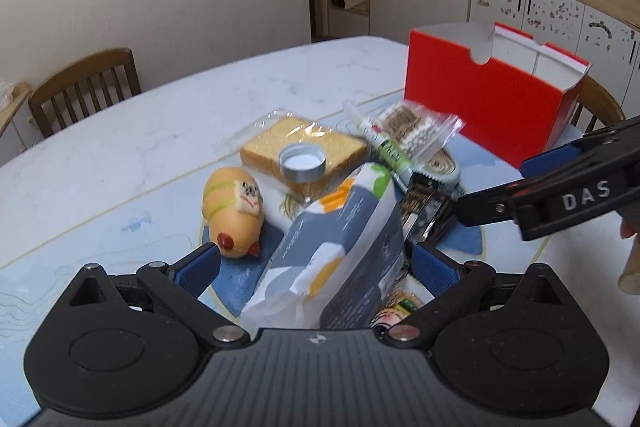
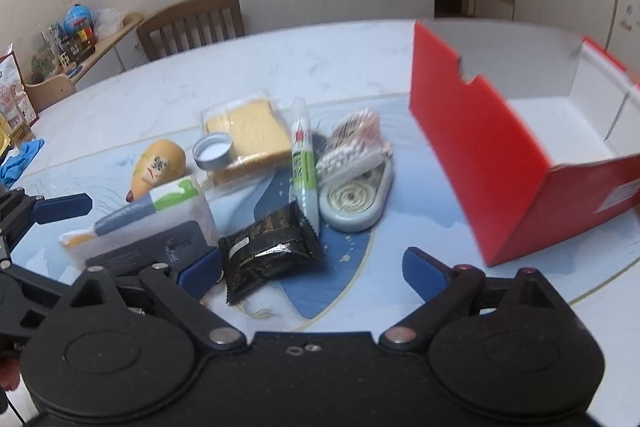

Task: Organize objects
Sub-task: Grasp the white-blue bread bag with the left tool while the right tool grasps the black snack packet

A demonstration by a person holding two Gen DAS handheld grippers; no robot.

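Now | left gripper wide open around grey-white packet | right gripper open, empty | red box beside

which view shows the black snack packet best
The right wrist view: the black snack packet lies whole and unobstructed just ahead of the open right gripper. In the left wrist view, it is mostly hidden behind the grey and white bag.
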